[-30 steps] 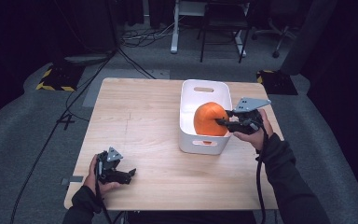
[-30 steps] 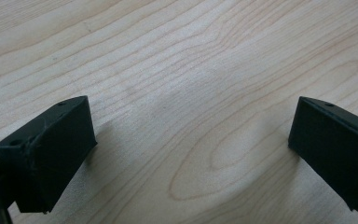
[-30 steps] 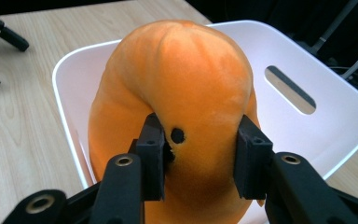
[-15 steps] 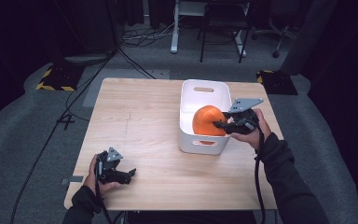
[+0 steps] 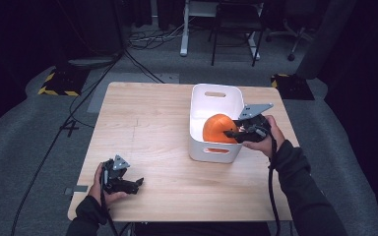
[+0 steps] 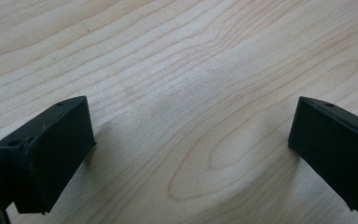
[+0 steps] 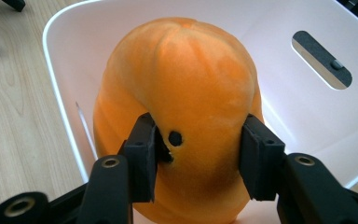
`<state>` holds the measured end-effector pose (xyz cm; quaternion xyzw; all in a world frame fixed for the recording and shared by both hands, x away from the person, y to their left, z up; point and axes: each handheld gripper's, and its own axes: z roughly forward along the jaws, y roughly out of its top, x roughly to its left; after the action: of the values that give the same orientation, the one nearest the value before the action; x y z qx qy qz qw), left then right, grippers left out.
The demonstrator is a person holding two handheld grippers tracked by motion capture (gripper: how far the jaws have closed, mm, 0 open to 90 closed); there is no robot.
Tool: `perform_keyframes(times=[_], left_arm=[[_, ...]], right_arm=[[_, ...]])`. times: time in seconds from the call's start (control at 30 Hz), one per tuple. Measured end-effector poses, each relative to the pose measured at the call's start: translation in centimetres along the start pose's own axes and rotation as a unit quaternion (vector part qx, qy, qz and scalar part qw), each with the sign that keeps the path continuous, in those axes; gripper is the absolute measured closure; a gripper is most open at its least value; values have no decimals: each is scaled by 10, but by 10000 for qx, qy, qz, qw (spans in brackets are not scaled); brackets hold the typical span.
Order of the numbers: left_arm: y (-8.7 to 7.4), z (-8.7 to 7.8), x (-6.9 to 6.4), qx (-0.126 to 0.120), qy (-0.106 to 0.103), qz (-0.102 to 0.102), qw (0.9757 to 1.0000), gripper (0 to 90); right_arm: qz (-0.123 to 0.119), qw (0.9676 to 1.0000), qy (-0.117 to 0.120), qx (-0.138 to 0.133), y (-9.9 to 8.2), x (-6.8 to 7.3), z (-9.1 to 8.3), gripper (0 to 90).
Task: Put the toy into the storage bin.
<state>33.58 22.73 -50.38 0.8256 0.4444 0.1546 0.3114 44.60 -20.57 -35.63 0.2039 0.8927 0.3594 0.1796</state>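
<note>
- Presently, item one: orange plush pumpkin (image 5: pixel 217 129), right of centre in the high view, inside the white bin (image 5: pixel 200 110) and rising above its rim; in the right gripper view it sits centre frame, a small black dot on its near face.
- Right gripper (image 5: pixel 236 132): right of the bin in the high view, reaching over the bin's right wall; its jaws have just been opening, yet both pads still touch the pumpkin's flanks, the soft body between them.
- Left gripper (image 5: pixel 137 183): lower left of the high view, low over the wooden table (image 5: pixel 147 123), jaws wide apart with bare wood grain between them.
- White bin: slotted handle cut-out at upper right of the right gripper view.
</note>
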Motion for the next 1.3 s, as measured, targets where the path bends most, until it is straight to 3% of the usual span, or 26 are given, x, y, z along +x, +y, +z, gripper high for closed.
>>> perform_keyframes(times=[0.7,0.73,0.83,1.3], left_arm=[[0,0,0,0,-2,0,10000,3],[0,0,0,-1,-2,0,10000,3],[0,0,0,0,-2,0,10000,3],[0,0,0,-1,-2,-1,10000,3]], right_arm=[[52,9986,205,491,-5,0,6,498],[30,9987,196,480,-5,0,5,553],[102,9994,283,180,-5,-2,1,556],[86,9997,212,63,-6,-2,-2,585]])
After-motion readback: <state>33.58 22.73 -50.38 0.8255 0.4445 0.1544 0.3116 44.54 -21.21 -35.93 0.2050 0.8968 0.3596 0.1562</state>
